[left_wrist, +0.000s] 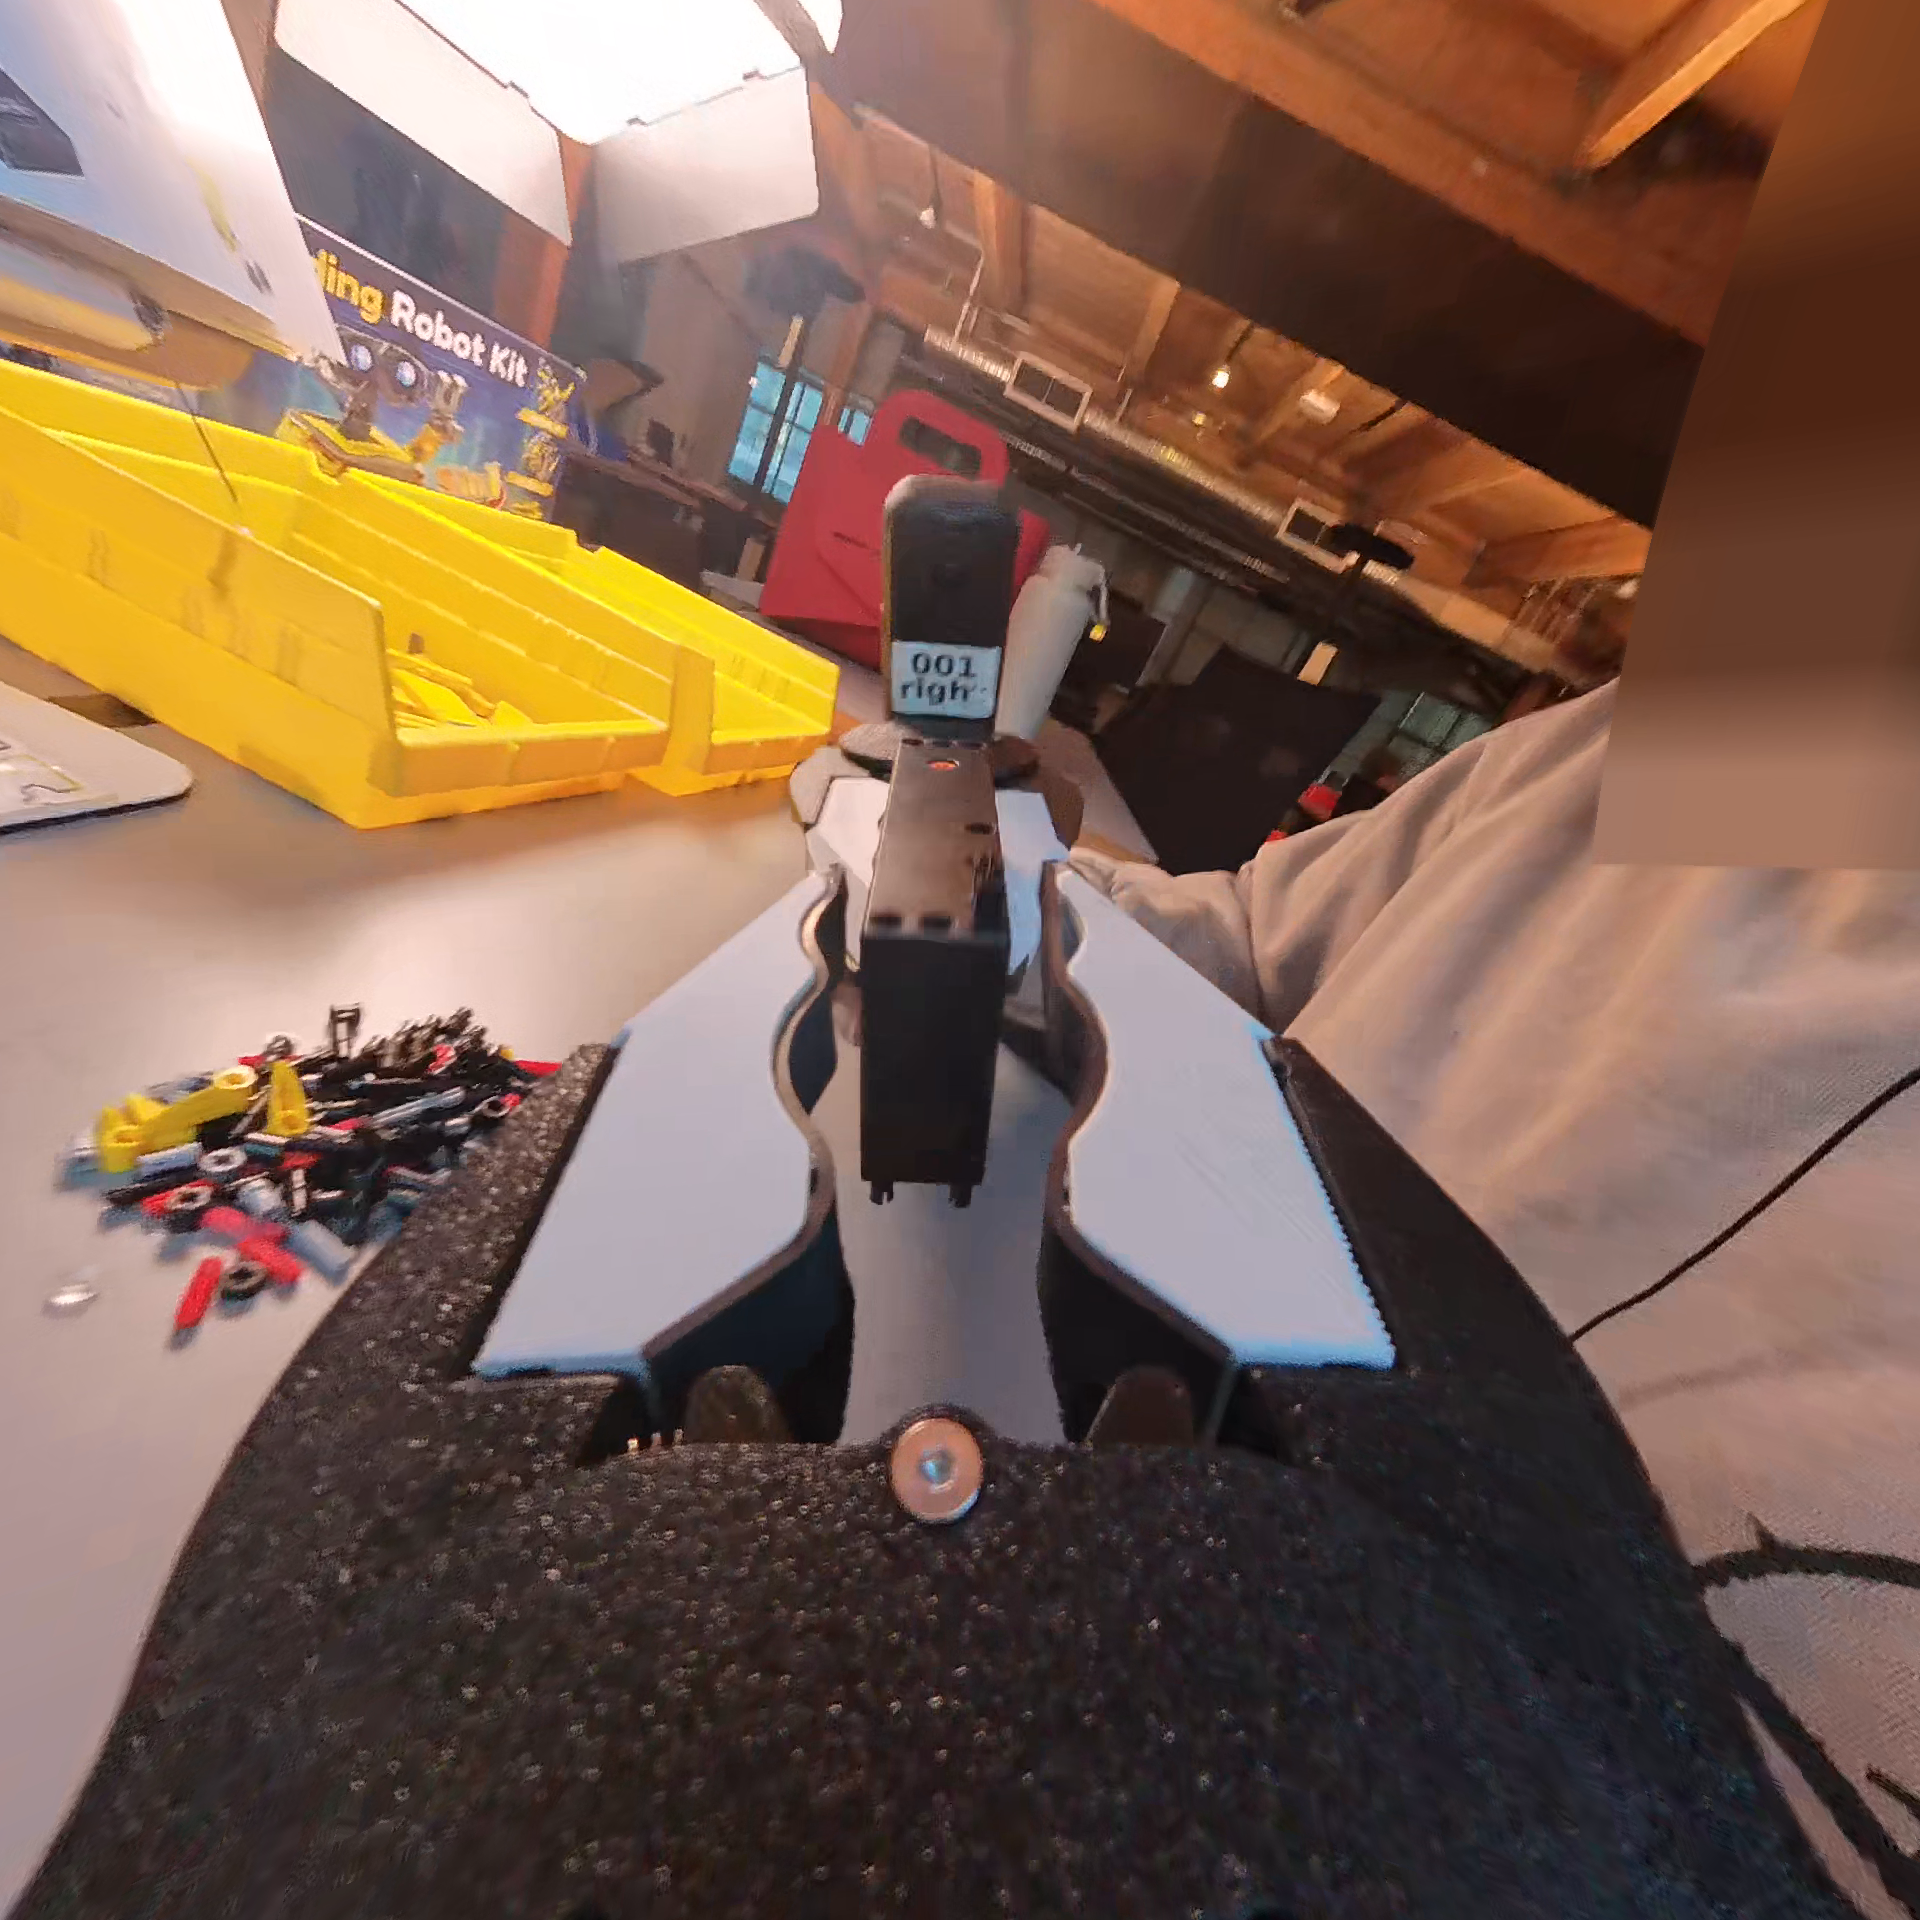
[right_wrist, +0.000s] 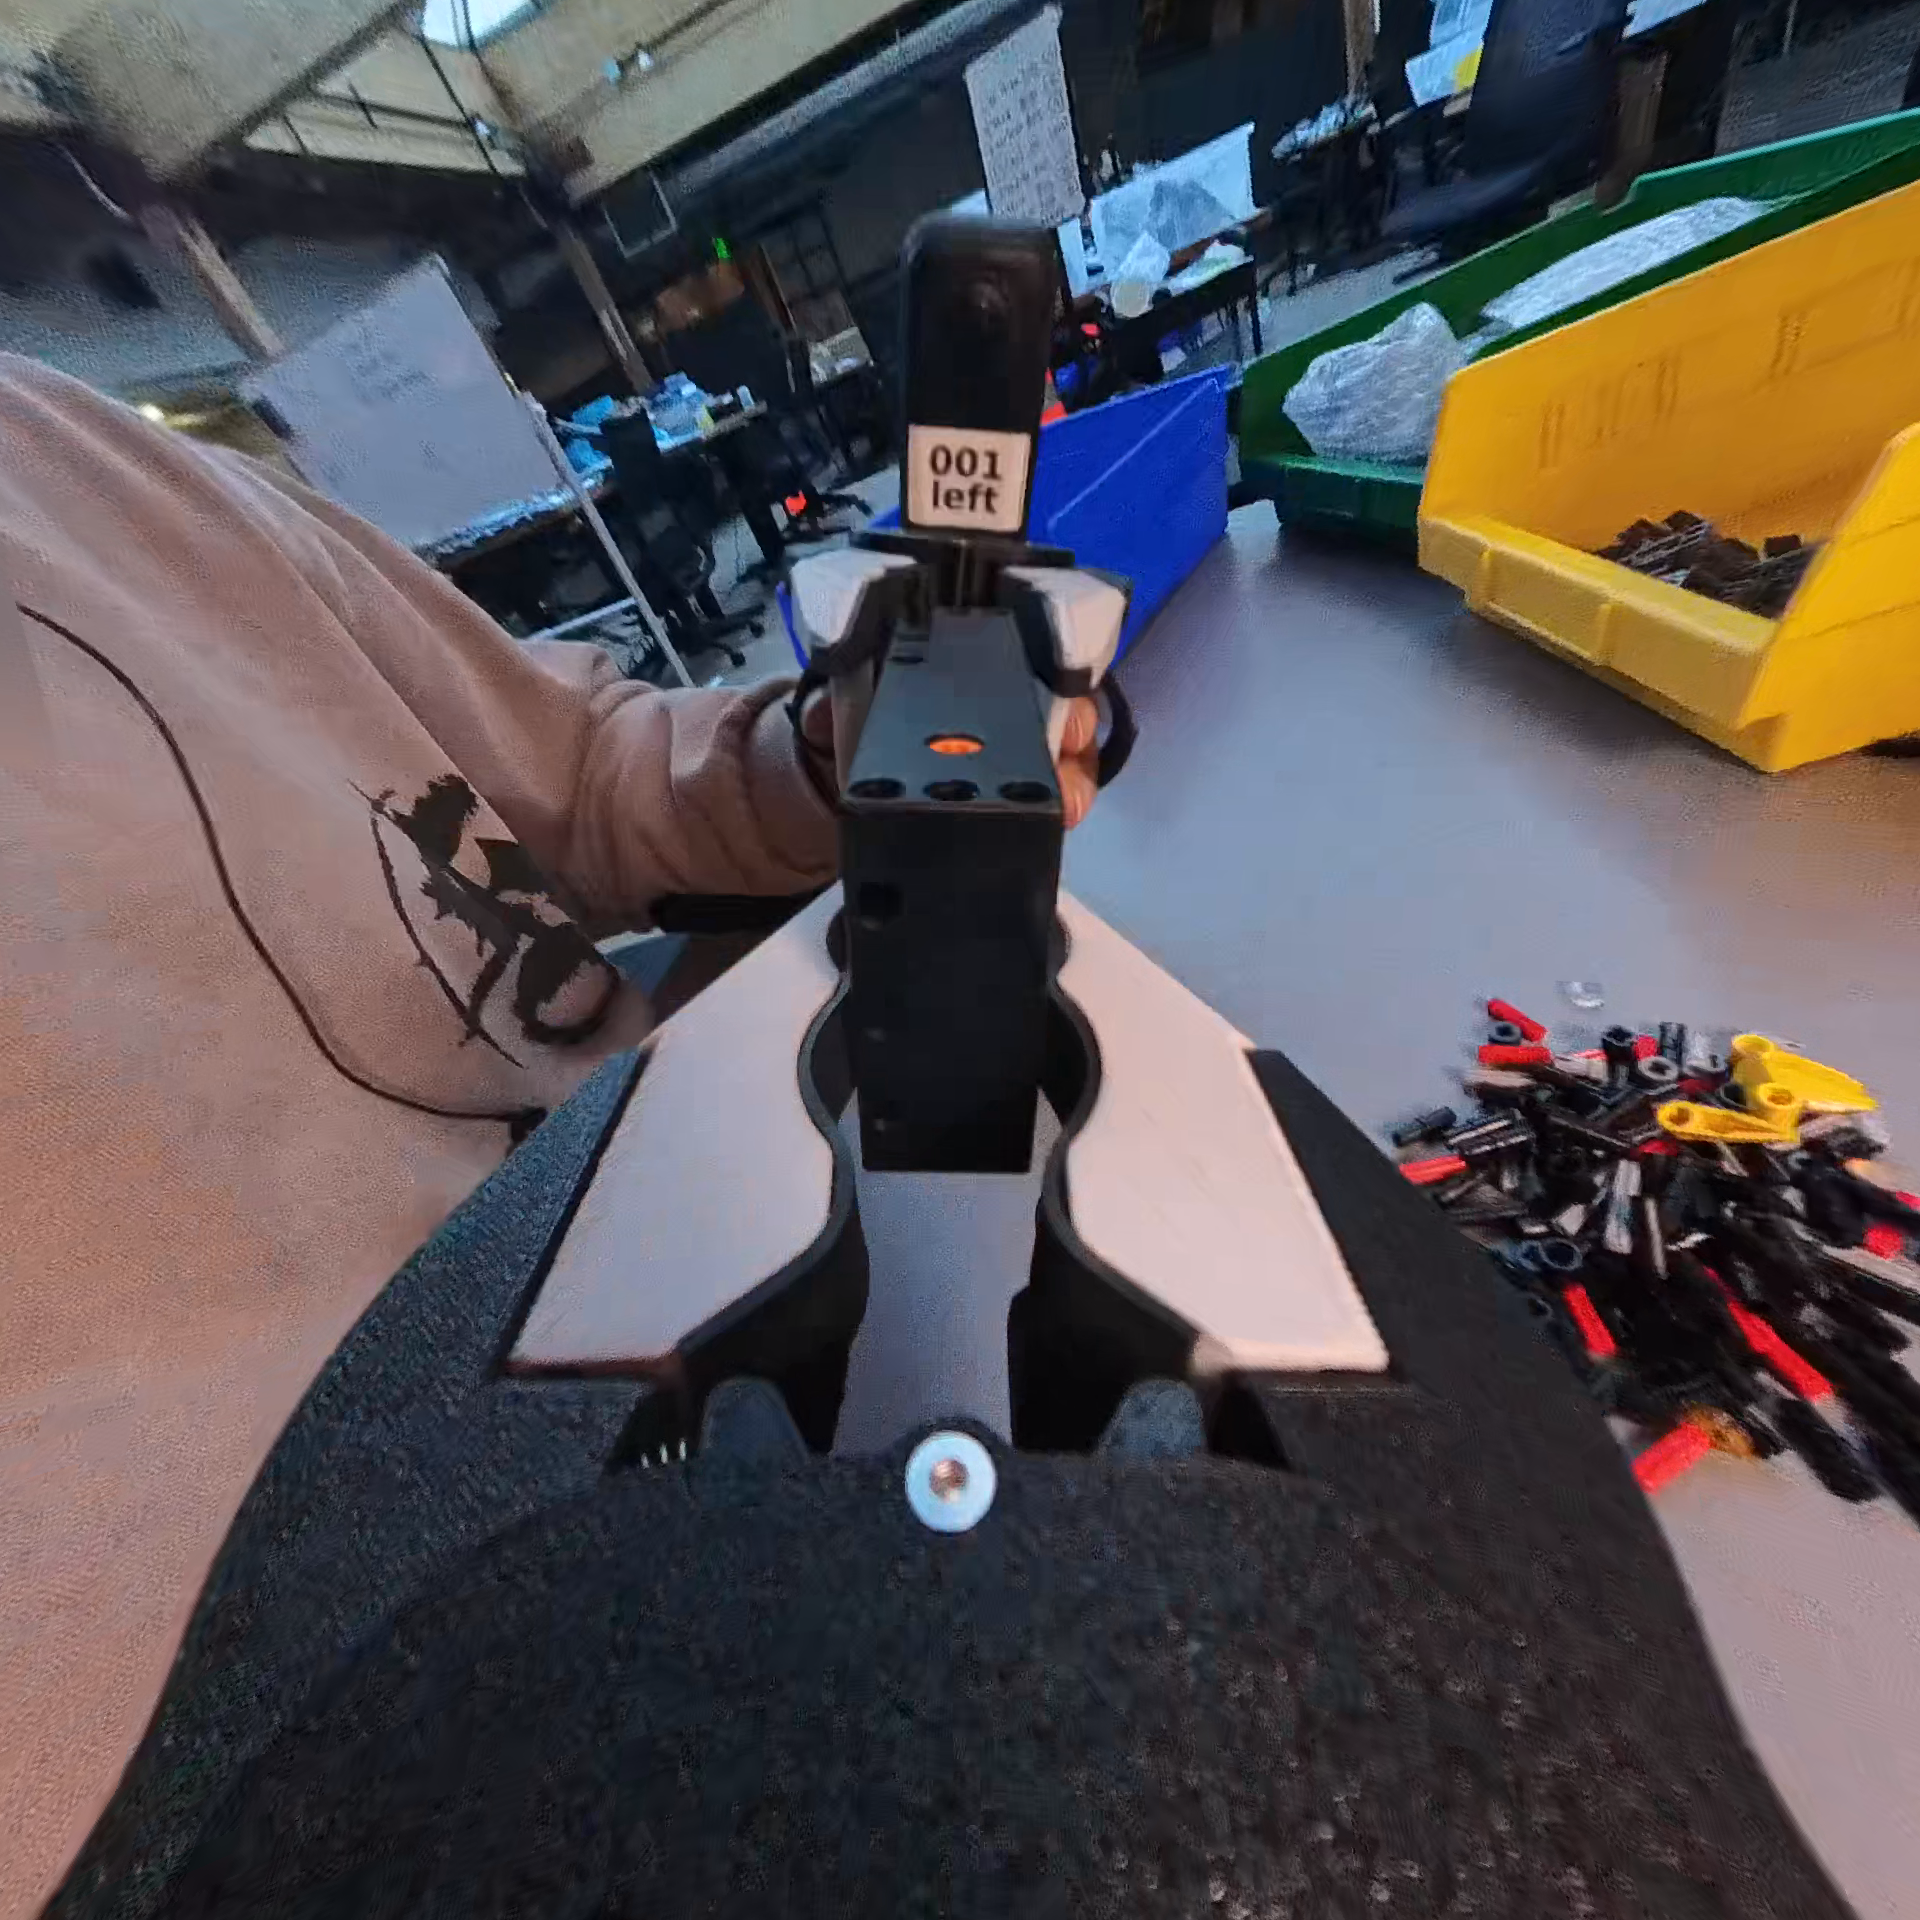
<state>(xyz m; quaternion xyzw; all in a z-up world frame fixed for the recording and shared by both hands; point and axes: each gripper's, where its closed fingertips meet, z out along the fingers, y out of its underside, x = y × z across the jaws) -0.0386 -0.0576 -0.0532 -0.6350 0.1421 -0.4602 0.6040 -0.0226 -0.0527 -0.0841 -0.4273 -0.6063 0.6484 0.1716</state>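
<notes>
1. Left gripper (left_wrist: 928, 883): rough, speckled matt black body with smooth pale plastic finger faces
2. Black block (right_wrist: 948, 935) between the fingers: smooth hard plastic
3. Table (right_wrist: 1351, 810): smooth grey with a dull sheen
4. Yellow bin (right_wrist: 1621, 623): glossy plastic
5. Sleeve (right_wrist: 312, 831): soft beige cloth

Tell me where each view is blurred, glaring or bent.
Left wrist view: overhead lights blow out to white; the pile of small parts is smeared; the yellow tray bows with the wide lens. Right wrist view: dimmer, cooler light; the small parts smear toward the edge; the yellow bin leans.
</notes>
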